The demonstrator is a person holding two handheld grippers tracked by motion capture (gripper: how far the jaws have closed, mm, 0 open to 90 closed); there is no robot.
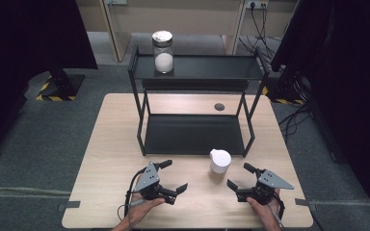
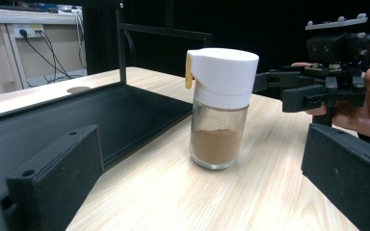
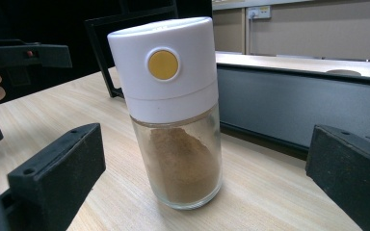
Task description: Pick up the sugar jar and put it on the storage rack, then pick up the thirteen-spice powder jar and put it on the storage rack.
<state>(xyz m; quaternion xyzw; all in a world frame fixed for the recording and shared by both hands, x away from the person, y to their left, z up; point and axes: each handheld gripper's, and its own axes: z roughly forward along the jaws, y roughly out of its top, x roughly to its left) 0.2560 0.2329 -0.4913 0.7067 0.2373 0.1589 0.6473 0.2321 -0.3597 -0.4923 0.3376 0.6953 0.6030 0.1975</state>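
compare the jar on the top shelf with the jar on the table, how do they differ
The clear glass jar with the silvery lid holds white powder; the clear glass jar with the tall white plastic cap holds brown powder. The silver-lidded jar stands on the black metal rack's top shelf; the white-capped jar stands on the light wooden table, between the two open tools. The white cap bears a yellow button; no button shows on the silvery lid. Both are upright and partly filled.

Grey carpet floor [image 1: 38, 139] is surrounding the wooden table [image 1: 111, 144]; black curtains [image 1: 19, 33] are hanging at ten o'clock.
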